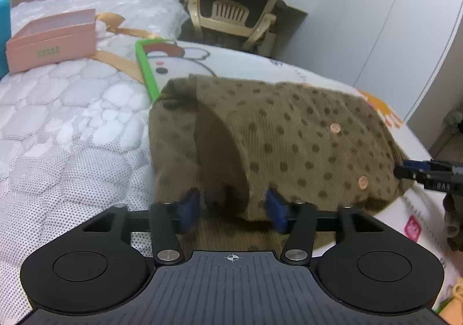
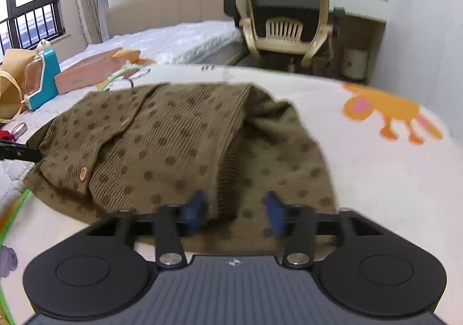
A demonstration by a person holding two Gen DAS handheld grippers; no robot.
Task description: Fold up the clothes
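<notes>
An olive-brown dotted cardigan [image 1: 303, 137] with round wooden buttons lies partly folded on a white cartoon-print mat [image 1: 260, 64]. One side is turned over the middle, leaving a raised fold. My left gripper [image 1: 233, 209] is open at the cardigan's near edge, with that fold lying between its blue pads [image 1: 189, 206]. From the other side, the cardigan [image 2: 173, 137] shows its ribbed front panel over the dotted back. My right gripper [image 2: 237, 210] is open too, with the panel's edge between its fingers. Each gripper shows in the other's view, at the garment's edge: right gripper [image 1: 419, 173], left gripper [image 2: 20, 151].
The mat [image 2: 376, 180] rests on a quilted white mattress [image 1: 58, 128]. A pink box [image 1: 52, 41] with a tan ribbon and a teal case [image 2: 43, 79] sit at the far left. An office chair [image 2: 286, 12] stands beyond the bed, by a desk and white wall.
</notes>
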